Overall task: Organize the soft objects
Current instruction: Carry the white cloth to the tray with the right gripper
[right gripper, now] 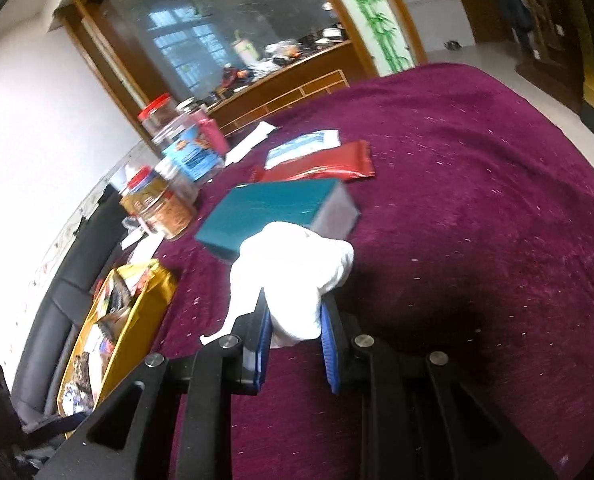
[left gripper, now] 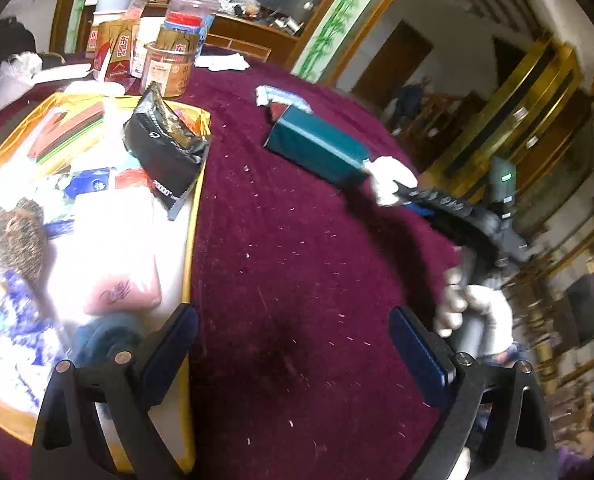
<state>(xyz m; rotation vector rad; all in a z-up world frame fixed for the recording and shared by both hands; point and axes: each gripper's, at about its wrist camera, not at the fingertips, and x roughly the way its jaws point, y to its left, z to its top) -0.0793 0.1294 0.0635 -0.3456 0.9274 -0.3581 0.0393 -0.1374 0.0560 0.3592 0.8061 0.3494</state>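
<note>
1. Right gripper (right gripper: 293, 336): jaws closed most of the way on a white cloth (right gripper: 289, 272), blue pads pressing it from both sides. The cloth bulges out above the pads, with a thin tail hanging off at 8 o'clock.
2. Left gripper (left gripper: 293, 344): jaws wide apart, nothing between them, only bare maroon tablecloth (left gripper: 297, 240) in the gap.
3. Cloth location: in the air over the table, just in front of a teal box (right gripper: 273, 208) at 12 o'clock from the right claw. In the left view the cloth (left gripper: 389, 178) sits at 2 o'clock, touching or just off the box's near end (left gripper: 317, 148); cannot tell which.
4. Handling, as a judgement: cloth looks light, limp and fully compressible, not fragile. It will sag and swing, and loose folds may snag the box corner. The grip sits low on the bunch, so most of the fabric is free; a pinch through the thick middle of the wad would hold safest, not the thin tail.
5. Slip risk looks low: soft fabric against ribbed pads.
6. Likely target: yellow tray (left gripper: 195, 216) at 9 o'clock in the left view, already packed with soft packets, including a pink pack (left gripper: 117, 256) and a black pouch (left gripper: 165, 148). In the right view the tray (right gripper: 145, 312) is at 8 o'clock.
7. Jars (right gripper: 169, 184) stand at 11 o'clock, well apart from the cloth.
</note>
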